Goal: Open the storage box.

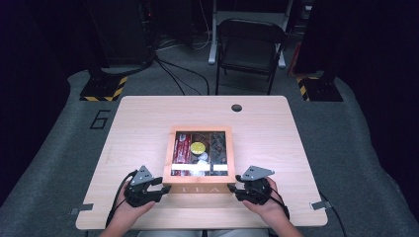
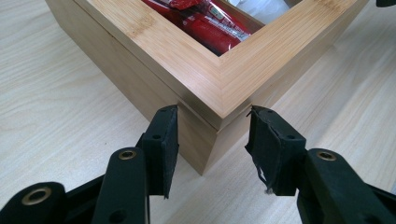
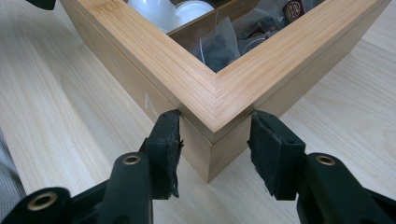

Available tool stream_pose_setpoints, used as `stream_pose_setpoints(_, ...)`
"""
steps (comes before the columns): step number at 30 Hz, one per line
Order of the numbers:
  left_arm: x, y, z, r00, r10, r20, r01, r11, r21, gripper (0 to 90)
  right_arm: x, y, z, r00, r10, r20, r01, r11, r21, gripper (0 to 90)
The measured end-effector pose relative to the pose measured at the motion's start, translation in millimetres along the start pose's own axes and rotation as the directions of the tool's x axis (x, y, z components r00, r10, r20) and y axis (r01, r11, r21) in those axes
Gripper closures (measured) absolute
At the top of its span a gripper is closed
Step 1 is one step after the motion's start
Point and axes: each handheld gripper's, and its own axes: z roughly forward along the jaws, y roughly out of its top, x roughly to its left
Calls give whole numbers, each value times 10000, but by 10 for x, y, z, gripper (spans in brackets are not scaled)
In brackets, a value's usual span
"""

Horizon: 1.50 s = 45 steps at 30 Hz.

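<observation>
A wooden box point(image 1: 201, 189) with a glass-topped lid sits in the middle of the counter point(image 1: 138, 118), nearer the front edge. The left tool point(image 1: 159, 188) is at the box's front left corner, its jaws set astride that corner point(image 2: 212, 126) and pressed against the two sides just under the lid. The right tool point(image 1: 234, 188) grips the front right corner point(image 3: 212, 130) the same way, one pad on each side. Through the lid show red packets point(image 2: 212, 25), white pods point(image 3: 175, 11) and dark tea bags point(image 3: 219, 46).
</observation>
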Motion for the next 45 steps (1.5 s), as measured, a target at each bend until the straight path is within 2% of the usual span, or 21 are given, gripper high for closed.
stream_pose_setpoints(1, -3, 5, -10, 10000, 13, 16, -13, 10000, 21, 525, 1, 0, -1, 10000, -3, 14, 3, 10000, 0, 536)
stream_pose_setpoints(3, -13, 15, -28, 9999, 50, -145, -54, 9996, -269, 525, 5, 0, -3, 10000, 39, 14, -39, 10000, -6, 542)
stream_pose_setpoints(5, -17, 33, -51, 9999, 127, -19, -127, 9996, -237, 544, 6, 2, -13, 10000, 51, 32, -51, 10000, -41, 563)
stream_pose_setpoints(7, -29, 39, -48, 9996, 194, -183, -199, 9994, -296, 548, -5, 9, -20, 10000, 55, -71, -55, 10000, -82, 573)
stream_pose_setpoints(11, -31, 57, -57, 9999, 95, -116, -100, 9993, -366, 550, 6, 19, -33, 9999, 135, 18, -134, 9998, -154, 575)
stream_pose_setpoints(16, -29, 82, -70, 9998, 18, -177, -32, 9968, -795, 547, -1, 44, -68, 9998, 218, 22, -217, 9984, -517, 574)
stream_pose_setpoints(21, -30, 116, -42, 9997, -64, -217, 45, 9963, -859, 535, 1, 69, -74, 9996, 270, 99, -263, 9975, -661, 563)
stream_pose_setpoints(22, -27, 124, -35, 9999, -119, -113, 109, 9963, -856, 529, 2, 76, -70, 9996, 274, 117, -266, 9974, -672, 557)
stream_pose_setpoints(23, -19, 136, -31, 9999, -3, -172, -12, 9965, -836, 520, -1, 84, -61, 9996, 258, 100, -250, 9974, -681, 549)
stream_pose_setpoints(26, -21, 171, -26, 9999, -71, -133, 60, 9967, -806, 480, -6, 111, -46, 9997, 203, 146, -192, 9974, -691, 524)
stream_pose_setpoints(30, -20, 235, -41, 9997, -172, -179, 157, 9965, -817, 440, -11, 156, -47, 9992, 363, 182, -348, 9964, -776, 494)
stream_pose_setpoints(33, 0, 288, -62, 9998, -117, -158, 104, 9969, -774, 437, -25, 196, -58, 9986, 518, 84, -510, 9955, -799, 490)
stream_pose_setpoints(38, 10, 376, -107, 9993, -318, -180, 303, 9962, -811, 439, -50, 275, -110, 9982, 588, 123, -574, 9941, -915, 491)
stream_pose_setpoints(45, 46, 519, -186, 9985, -375, -410, 338, 9956, -869, 439, -109, 409, -156, 9966, 821, 52, -811, 9912, -1050, 491)
